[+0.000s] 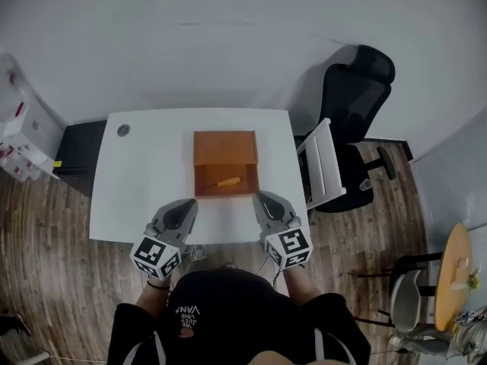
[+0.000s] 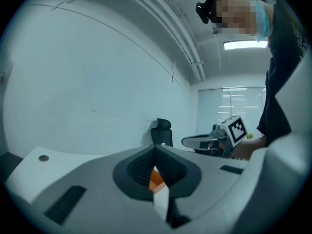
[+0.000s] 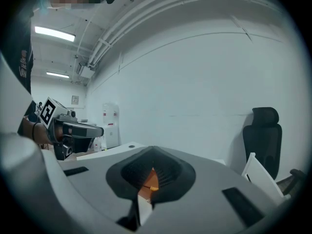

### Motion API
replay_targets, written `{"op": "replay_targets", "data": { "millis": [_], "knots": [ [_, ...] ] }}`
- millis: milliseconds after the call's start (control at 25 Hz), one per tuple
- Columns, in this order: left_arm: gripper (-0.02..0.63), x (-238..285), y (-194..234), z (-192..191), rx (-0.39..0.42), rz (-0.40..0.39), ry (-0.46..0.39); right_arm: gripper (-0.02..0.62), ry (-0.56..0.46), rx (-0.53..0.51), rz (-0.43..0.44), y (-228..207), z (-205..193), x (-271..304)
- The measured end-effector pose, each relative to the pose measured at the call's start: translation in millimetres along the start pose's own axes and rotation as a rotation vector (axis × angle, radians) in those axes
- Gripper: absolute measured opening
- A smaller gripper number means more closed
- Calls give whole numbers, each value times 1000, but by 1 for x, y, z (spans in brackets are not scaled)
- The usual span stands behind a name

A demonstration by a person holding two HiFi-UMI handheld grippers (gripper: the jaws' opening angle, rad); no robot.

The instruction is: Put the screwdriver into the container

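Note:
An open brown wooden container (image 1: 225, 149) stands on the white table (image 1: 144, 173), a little right of its middle. A screwdriver (image 1: 222, 182) with a yellow-orange handle lies inside it, near its front wall. My left gripper (image 1: 187, 204) hovers at the table's near edge, left of the container, jaws shut and empty. My right gripper (image 1: 262, 198) is just off the container's front right corner, also shut and empty. In the left gripper view the pressed jaws (image 2: 155, 149) leave only a sliver of orange wood showing. The right gripper view (image 3: 153, 153) shows the same.
A black office chair (image 1: 354, 112) and a white chair (image 1: 323, 166) stand right of the table. A dark cabinet (image 1: 77, 147) sits at the left. A cable hole (image 1: 123, 130) marks the table's far left corner. A round wooden table (image 1: 455, 276) is at the far right.

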State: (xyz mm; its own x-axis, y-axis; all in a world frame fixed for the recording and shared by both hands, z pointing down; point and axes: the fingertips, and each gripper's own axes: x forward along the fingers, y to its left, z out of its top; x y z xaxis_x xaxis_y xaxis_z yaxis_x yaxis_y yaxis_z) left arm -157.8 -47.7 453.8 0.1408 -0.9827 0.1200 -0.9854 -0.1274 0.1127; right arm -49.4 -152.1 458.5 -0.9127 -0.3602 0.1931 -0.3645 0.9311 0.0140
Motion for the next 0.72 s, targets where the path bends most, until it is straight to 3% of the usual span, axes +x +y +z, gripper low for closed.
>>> {"op": "replay_targets", "data": {
  "millis": [720],
  "knots": [
    [15,-6,-9,1,-3,1,-6,11,7,-6,-10,3,-2,-10]
  ]
}}
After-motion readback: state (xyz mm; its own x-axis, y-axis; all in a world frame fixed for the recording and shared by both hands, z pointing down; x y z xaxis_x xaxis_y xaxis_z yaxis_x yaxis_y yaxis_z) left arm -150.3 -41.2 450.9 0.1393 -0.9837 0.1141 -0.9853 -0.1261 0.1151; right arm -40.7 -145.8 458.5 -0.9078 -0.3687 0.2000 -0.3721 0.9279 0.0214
